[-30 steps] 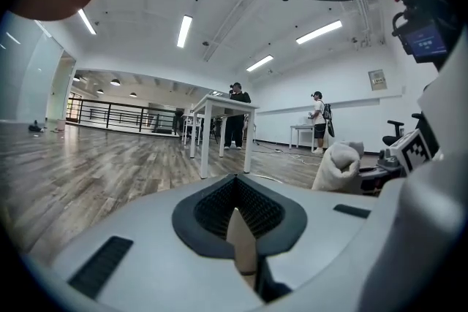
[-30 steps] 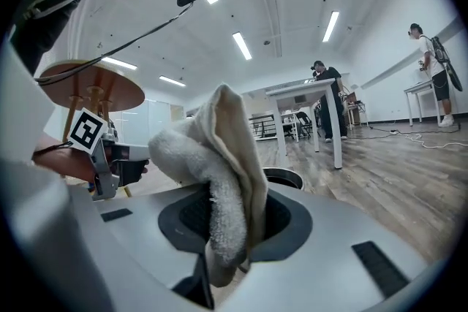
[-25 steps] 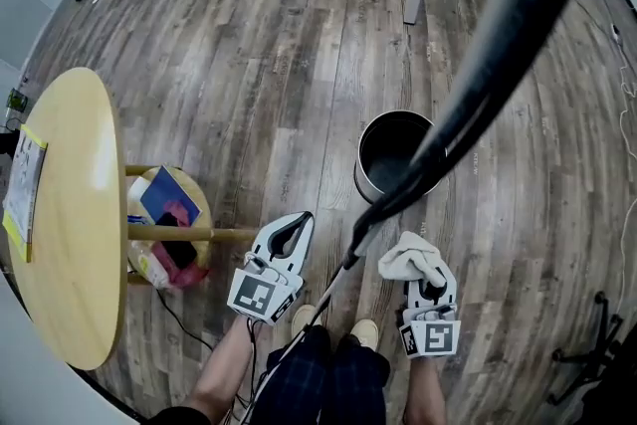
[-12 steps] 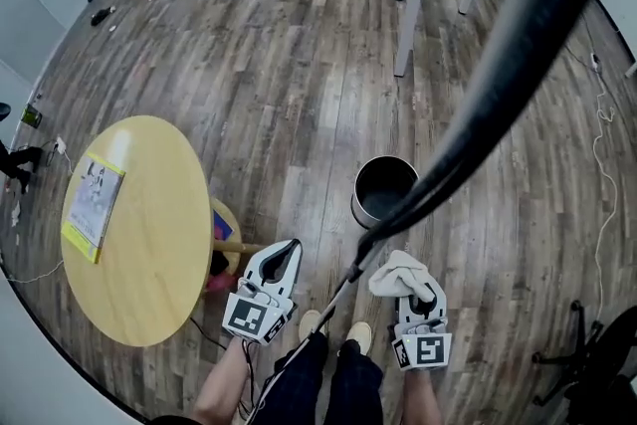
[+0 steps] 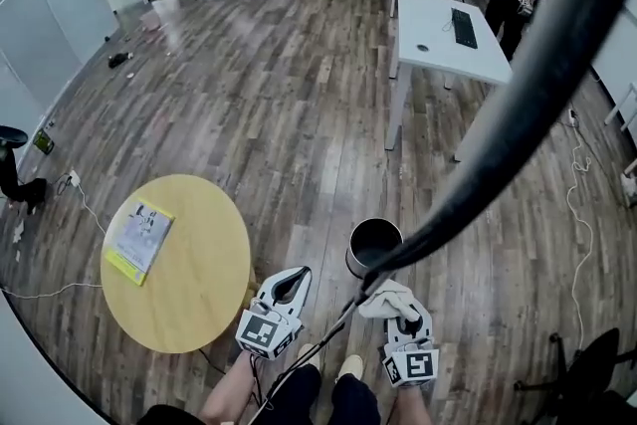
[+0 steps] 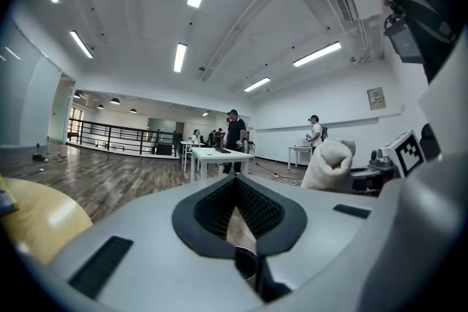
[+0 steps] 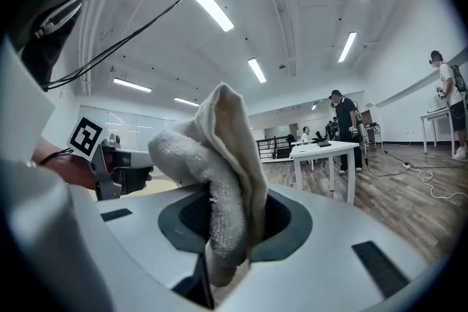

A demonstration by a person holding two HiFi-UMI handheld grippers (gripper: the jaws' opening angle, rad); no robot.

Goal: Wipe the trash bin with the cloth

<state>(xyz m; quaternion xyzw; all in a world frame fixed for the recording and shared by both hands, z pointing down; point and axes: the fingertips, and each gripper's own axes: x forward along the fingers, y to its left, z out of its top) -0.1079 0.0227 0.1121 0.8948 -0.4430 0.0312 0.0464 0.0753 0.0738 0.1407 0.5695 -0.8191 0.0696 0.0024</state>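
A round dark metal trash bin (image 5: 372, 246) stands open on the wood floor, just ahead of both grippers. My right gripper (image 5: 402, 312) is shut on a cream cloth (image 5: 388, 299), which bunches up above its jaws (image 7: 219, 157). My left gripper (image 5: 291, 280) is shut with nothing in it; in its own view the jaws meet and the cloth (image 6: 329, 164) shows off to the right. Both grippers are held level near the person's knees, short of the bin.
A round yellow table (image 5: 179, 264) with a yellow-edged booklet (image 5: 139, 237) stands at the left. A white desk (image 5: 448, 30) is farther ahead, with people beyond it. A thick black cable (image 5: 498, 129) hangs across the head view. Cords lie on the floor at right.
The head view has tilted up and taken in much more of the room, so the bin and table look smaller. Both grippers keep their hold and sit slightly lower in the frame.
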